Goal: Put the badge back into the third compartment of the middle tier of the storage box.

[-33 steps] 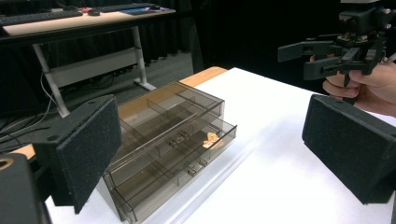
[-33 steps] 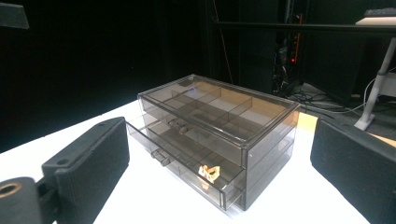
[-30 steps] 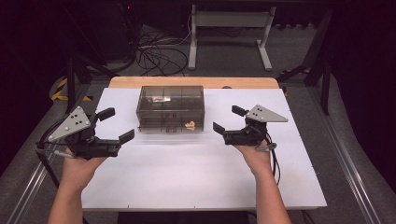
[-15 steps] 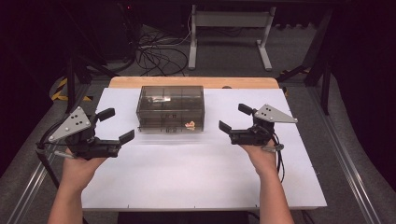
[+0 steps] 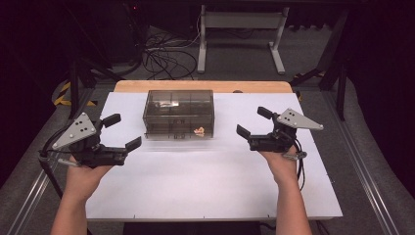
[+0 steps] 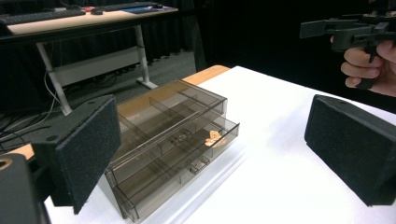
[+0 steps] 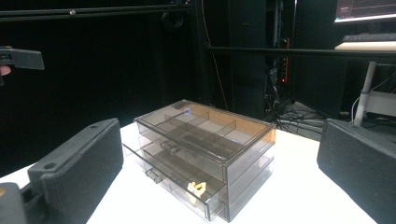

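Drawers are the business here: a smoky, see-through drawer box [image 5: 178, 113] is sitting on the white table [image 5: 210, 181], toward its far edge, with its two drawer fronts and small handles facing the person. Left of the box, the left gripper [image 5: 122, 133] is hovering above the table with its jaws spread wide and nothing between them, aimed across at the box's near left corner. Right of the box, the right gripper [image 5: 250, 123] is being held the same way, jaws wide apart and empty, pointed inward at the box's right end. Both are standing well apart from the box, one on each side, which looks like a ready stance: either hand could come in to steady the box while the other pulls a handle.

In the left gripper view the box [image 6: 173, 140] is lying between the two black pads, and the lower drawer seems to be jutting out slightly past the upper one. A small orange thing [image 6: 213, 137] is resting in the lower drawer near the box's right front corner; what it is I cannot quite tell. In the right gripper view the box [image 7: 205, 154] is centred between the open jaws, so that hand is probably lined up for the first reach.
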Tool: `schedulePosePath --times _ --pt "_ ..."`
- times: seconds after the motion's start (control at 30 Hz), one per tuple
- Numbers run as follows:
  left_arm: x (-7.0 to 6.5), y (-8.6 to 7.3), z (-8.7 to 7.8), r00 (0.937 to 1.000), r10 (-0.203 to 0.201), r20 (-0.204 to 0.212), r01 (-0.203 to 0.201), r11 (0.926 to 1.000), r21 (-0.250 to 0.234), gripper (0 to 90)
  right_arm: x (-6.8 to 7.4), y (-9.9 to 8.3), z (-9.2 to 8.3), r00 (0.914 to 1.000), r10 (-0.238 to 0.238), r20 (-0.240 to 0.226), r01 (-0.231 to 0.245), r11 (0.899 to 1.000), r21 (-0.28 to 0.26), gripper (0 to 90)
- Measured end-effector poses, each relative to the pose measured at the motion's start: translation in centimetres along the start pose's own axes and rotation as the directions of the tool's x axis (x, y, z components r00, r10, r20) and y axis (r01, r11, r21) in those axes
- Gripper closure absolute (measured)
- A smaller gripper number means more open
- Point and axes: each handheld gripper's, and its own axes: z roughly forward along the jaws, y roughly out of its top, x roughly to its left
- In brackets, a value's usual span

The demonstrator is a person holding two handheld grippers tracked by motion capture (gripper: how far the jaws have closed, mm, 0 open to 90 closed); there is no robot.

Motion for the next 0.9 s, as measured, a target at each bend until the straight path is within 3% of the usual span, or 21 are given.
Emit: schedulePosePath --times 0.9 --pt "0.1 -0.3 -0.2 1.0000 0.001 -0.009 -0.001 1.0000 -0.005 3.9 -0.8 1.2 -2.5 0.9999 0.010 -0.002 -0.010 0.997 -0.082 0.0"
